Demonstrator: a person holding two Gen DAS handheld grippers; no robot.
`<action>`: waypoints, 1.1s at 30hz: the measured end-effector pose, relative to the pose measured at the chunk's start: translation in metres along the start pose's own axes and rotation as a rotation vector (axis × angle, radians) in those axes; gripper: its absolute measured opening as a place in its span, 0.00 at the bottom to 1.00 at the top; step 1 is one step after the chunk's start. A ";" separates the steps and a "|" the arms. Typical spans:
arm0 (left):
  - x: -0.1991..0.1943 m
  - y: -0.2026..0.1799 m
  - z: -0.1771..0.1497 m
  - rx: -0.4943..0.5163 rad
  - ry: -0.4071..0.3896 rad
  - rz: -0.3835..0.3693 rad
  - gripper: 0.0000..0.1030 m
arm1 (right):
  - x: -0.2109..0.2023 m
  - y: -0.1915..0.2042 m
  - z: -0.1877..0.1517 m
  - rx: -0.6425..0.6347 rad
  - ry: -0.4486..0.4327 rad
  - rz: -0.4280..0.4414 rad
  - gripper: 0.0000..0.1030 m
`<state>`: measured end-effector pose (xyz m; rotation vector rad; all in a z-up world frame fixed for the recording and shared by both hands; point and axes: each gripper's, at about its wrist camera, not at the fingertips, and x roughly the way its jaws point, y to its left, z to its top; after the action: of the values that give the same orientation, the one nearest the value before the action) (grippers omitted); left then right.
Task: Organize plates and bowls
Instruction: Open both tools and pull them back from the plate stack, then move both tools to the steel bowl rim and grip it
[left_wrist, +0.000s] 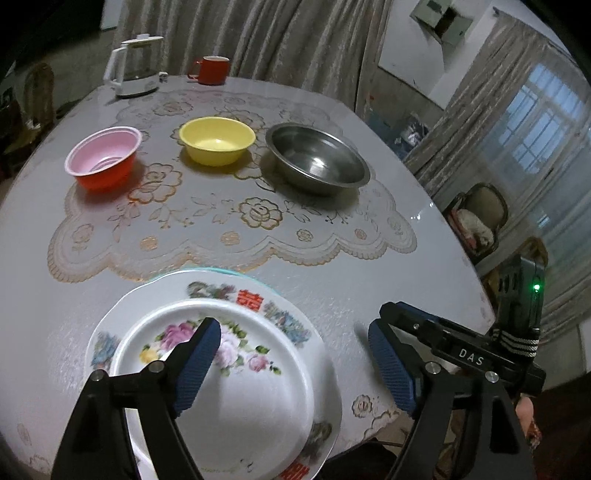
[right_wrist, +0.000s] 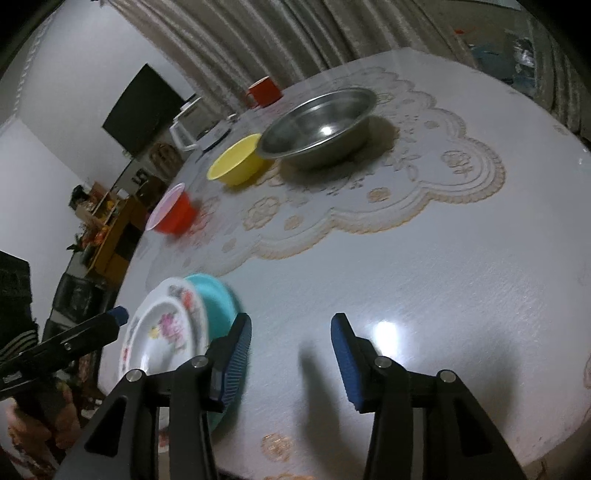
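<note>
Both claws hang open and empty above the near edge of a round table (left_wrist: 369, 258). On the left claw (left_wrist: 295, 369), one blue finger pad (left_wrist: 197, 365) sits above a small flowered plate (left_wrist: 236, 398), the other pad beyond the plate's right rim. That plate lies on a larger patterned plate (left_wrist: 258, 299), which rests on a teal plate (right_wrist: 218, 299); the stack sits at the near left edge. On the right claw (right_wrist: 291, 365), the fingers are spread over bare tabletop just right of the stack. Further back, on a lace mat (left_wrist: 229, 221), three bowls stand apart in a row: a red bowl (left_wrist: 105, 158), a yellow bowl (left_wrist: 217, 140) and a steel bowl (left_wrist: 317, 158). At the far edge stand a white kettle (left_wrist: 135, 66) and a red mug (left_wrist: 210, 70).
</note>
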<state>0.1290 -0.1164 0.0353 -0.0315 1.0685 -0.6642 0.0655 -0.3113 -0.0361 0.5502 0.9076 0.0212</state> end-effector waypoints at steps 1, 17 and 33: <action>0.004 -0.002 0.004 0.004 0.009 0.005 0.80 | 0.001 -0.004 0.002 0.009 -0.001 -0.003 0.45; 0.041 -0.010 0.065 0.001 -0.005 0.049 0.82 | 0.013 -0.046 0.044 0.090 -0.025 -0.076 0.51; 0.088 0.019 0.129 -0.128 -0.065 0.098 0.87 | 0.020 -0.062 0.111 0.111 -0.115 -0.127 0.60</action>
<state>0.2708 -0.1836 0.0233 -0.1100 1.0415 -0.5027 0.1487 -0.4094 -0.0256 0.5896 0.8327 -0.1750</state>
